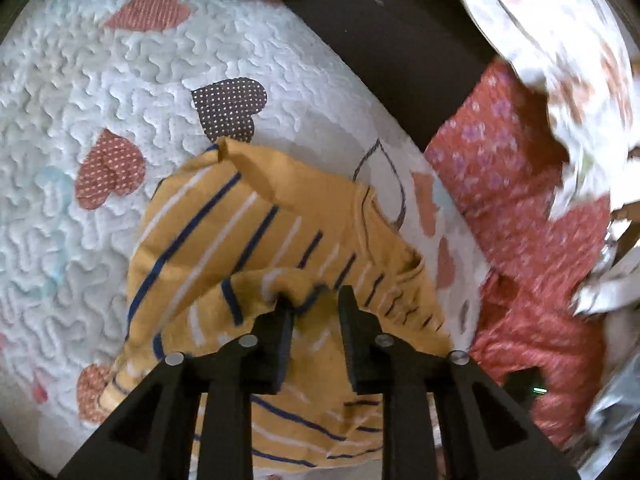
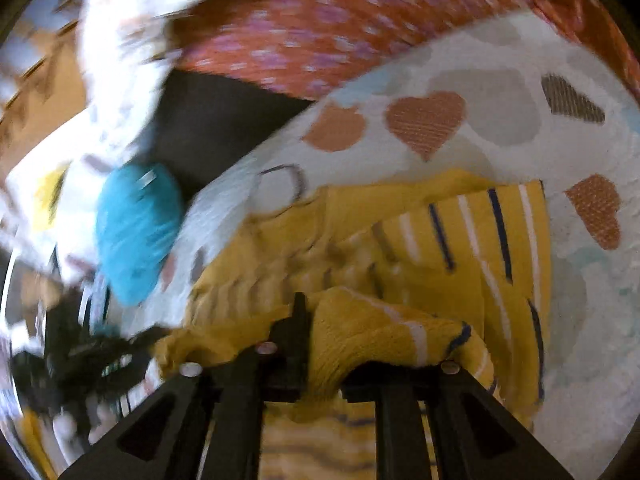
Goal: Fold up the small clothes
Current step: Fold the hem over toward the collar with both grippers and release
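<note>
The mustard-yellow knit garment with navy and white stripes lies partly doubled over on the white quilted bedspread with heart patches. The left claw stands with its jaws parted; a bunched fold of the yellow knit clings at its left finger, not pinched between the pads. The right claw has a thick roll of the same cloth draped across its fingers, which hides whether it is gripped or let go: I cannot tell. A red flowered cloth and a teal bundle lie near. My reading: a fold is just being laid down. Next calls for freeing both claws cleanly, then taking fresh edges for the following fold.
</note>
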`<action>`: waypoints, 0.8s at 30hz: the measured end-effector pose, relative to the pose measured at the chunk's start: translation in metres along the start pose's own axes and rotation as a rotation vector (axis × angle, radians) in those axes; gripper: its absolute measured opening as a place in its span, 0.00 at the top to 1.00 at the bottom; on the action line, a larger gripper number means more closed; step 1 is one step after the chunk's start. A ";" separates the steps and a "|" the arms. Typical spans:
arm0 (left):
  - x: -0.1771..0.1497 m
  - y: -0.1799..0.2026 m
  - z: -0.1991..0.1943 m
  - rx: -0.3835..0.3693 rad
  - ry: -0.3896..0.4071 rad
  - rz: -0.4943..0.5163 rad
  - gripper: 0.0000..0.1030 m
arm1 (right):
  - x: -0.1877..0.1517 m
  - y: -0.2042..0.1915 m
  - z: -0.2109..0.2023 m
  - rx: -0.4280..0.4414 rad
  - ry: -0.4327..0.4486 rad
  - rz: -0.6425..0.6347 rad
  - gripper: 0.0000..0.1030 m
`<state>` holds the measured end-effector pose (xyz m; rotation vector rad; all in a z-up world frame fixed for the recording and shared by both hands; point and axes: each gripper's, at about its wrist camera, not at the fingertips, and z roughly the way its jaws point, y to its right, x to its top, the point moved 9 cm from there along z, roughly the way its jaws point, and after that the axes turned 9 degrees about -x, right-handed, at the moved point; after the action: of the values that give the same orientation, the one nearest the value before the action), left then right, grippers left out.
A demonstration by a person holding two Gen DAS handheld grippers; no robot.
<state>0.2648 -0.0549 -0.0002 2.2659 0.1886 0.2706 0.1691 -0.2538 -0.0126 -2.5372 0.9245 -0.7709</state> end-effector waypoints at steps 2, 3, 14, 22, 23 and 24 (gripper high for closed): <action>0.010 0.006 -0.015 -0.024 0.040 0.046 0.70 | 0.011 0.011 0.019 0.003 -0.026 0.077 0.67; 0.012 0.007 -0.022 -0.014 0.059 0.074 0.65 | 0.013 0.013 0.022 0.004 -0.024 0.083 0.65; -0.041 -0.062 -0.060 0.216 0.107 0.198 0.53 | -0.006 -0.080 0.010 0.028 0.010 -0.200 0.58; -0.060 -0.083 -0.036 0.248 -0.016 0.297 0.67 | -0.058 -0.165 0.091 0.022 -0.187 -0.301 0.57; -0.064 -0.083 -0.033 0.257 -0.037 0.308 0.94 | -0.055 -0.169 0.098 0.008 -0.177 -0.296 0.57; -0.068 -0.085 -0.029 0.260 -0.070 0.310 0.94 | -0.052 -0.173 0.104 -0.012 -0.171 -0.299 0.61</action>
<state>0.1879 0.0059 -0.0550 2.5574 -0.1760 0.3442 0.2819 -0.0794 -0.0335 -2.7368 0.5035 -0.6156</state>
